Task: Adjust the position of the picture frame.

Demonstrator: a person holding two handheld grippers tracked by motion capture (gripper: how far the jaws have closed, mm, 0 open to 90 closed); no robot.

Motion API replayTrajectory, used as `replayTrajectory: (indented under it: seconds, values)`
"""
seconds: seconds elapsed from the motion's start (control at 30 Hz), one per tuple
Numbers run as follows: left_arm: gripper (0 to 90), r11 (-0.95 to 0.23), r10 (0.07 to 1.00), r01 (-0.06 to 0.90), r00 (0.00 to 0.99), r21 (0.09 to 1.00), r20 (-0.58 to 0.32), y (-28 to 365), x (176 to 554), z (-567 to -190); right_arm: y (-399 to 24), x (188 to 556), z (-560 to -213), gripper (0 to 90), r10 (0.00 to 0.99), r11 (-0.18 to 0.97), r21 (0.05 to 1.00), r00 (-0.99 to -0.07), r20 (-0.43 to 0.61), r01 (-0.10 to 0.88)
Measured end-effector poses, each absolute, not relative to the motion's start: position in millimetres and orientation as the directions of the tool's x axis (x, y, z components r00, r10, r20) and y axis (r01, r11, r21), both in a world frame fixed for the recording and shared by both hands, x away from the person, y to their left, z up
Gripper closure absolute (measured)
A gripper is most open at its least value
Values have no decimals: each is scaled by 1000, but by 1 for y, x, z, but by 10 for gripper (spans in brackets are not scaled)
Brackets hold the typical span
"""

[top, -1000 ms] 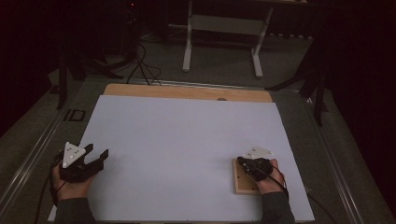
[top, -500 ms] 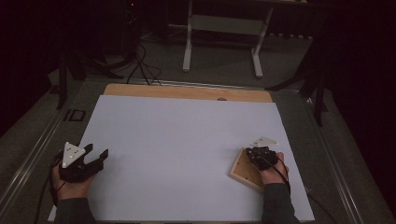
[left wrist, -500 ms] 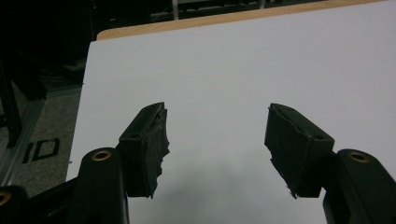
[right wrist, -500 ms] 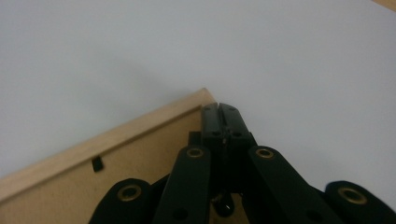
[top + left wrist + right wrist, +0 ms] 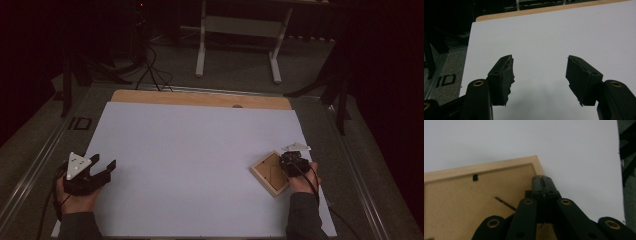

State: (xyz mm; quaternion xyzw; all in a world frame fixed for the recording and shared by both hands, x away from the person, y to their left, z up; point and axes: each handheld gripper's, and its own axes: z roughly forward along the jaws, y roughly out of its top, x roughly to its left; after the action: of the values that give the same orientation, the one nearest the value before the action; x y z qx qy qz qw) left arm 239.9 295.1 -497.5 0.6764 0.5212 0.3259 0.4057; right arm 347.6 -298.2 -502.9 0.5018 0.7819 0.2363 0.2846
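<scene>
A small wooden picture frame (image 5: 269, 173) lies back side up on the white sheet (image 5: 200, 145) at the near right, turned at an angle. My right gripper (image 5: 288, 160) is over its right edge. In the right gripper view that gripper (image 5: 541, 179) is shut, its tips together against the frame's pale rim near a corner; the brown backing board (image 5: 474, 200) carries a small black clip (image 5: 475, 177). Whether the jaws pinch anything I cannot tell. My left gripper (image 5: 104, 162) rests at the near left, open, with nothing between its jaws (image 5: 540, 75).
The sheet covers a wooden table whose bare far edge (image 5: 200, 97) shows as a tan strip. Metal rails (image 5: 35, 165) run along both sides. A white stand's legs (image 5: 202, 50) and cables (image 5: 150, 70) lie on the dark floor beyond.
The right gripper has shifted forward and to the right, and the frame has turned with it from square to diagonal. The left gripper has stayed where it was.
</scene>
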Motion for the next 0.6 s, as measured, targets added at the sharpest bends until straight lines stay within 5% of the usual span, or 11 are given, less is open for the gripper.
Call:
replayTrajectory:
  seconds: [0.23,0.6]
  values:
    - [388,-131,969,442,245,887,21,295,240,-497,-317,334,-503,893,941,309,706,-312,-130,637]
    - [388,-136,969,444,246,886,25,294,240,-498,-349,313,-506,766,966,212,756,-251,-65,620]
